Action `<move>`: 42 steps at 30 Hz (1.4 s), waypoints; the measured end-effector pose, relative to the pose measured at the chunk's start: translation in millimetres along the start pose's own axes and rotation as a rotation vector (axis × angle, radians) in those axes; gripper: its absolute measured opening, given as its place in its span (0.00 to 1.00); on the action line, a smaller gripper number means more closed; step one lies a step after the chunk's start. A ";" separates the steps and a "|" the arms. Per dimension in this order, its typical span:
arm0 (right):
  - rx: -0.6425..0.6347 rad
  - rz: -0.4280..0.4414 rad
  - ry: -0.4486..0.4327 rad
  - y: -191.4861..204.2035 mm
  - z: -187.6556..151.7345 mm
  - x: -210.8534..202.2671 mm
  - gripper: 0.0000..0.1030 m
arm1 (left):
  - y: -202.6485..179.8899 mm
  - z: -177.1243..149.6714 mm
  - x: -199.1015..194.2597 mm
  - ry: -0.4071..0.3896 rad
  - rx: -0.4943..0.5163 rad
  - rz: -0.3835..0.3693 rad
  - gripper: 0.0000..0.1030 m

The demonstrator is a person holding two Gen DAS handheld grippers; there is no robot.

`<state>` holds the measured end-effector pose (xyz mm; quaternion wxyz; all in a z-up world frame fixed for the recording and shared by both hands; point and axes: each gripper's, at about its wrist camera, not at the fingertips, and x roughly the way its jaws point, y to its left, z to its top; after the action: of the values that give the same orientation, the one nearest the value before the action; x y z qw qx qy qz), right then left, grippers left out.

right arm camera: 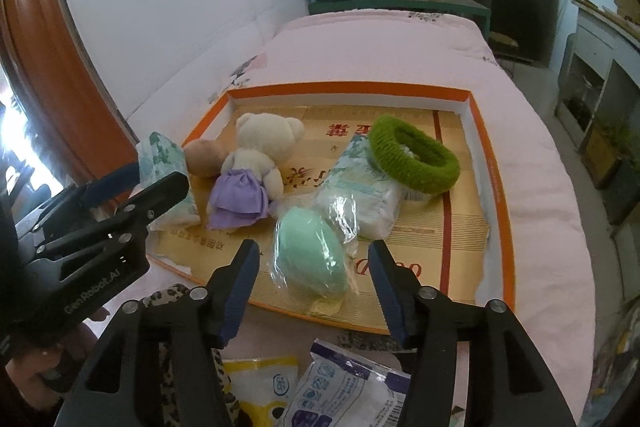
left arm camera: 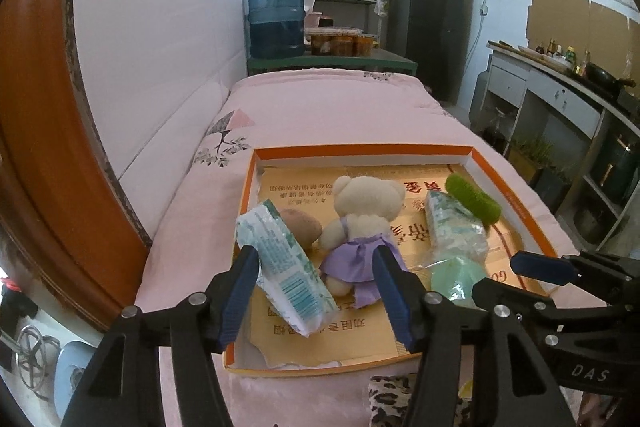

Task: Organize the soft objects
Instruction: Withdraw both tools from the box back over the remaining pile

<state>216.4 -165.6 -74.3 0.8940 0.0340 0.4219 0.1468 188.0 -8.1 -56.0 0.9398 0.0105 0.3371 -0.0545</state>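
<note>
A: Which step is this?

B: Dropping off, I'd judge. The left tool (left arm camera: 316, 287) stands open around a tissue pack (left arm camera: 286, 267) leaning at the tray's (right arm camera: 490, 163) near left, the left pad beside it, no squeeze.

A: And the right tool (right arm camera: 314, 283)?

B: Open too, astride a wrapped green sponge (right arm camera: 310, 259) lying in the tray on the bed (left arm camera: 320, 107). Neither holds anything.

A: Next?

B: Likely the 2 packets (right arm camera: 320, 387) lying near the front edge, outside the tray.
</note>
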 end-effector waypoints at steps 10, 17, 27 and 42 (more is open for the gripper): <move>0.015 0.008 -0.034 0.4 -4.5 -22.1 0.57 | 1.7 1.6 -20.5 -0.025 -0.032 -0.037 0.57; 0.015 0.017 -0.046 6.8 -11.1 -35.7 0.57 | 2.5 -2.3 -36.2 -0.044 -0.050 -0.070 0.57; 0.040 0.043 -0.064 11.8 -29.1 -59.3 0.57 | 6.3 -18.8 -56.7 -0.048 -0.091 -0.122 0.57; 0.051 0.054 -0.103 23.5 -58.4 -90.5 0.57 | 4.6 -46.1 -86.5 -0.059 -0.090 -0.138 0.57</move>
<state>111.9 -173.3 -40.1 0.9091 0.0758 0.3778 0.1582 93.0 7.3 -36.7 0.9428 -0.0566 0.3115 -0.1043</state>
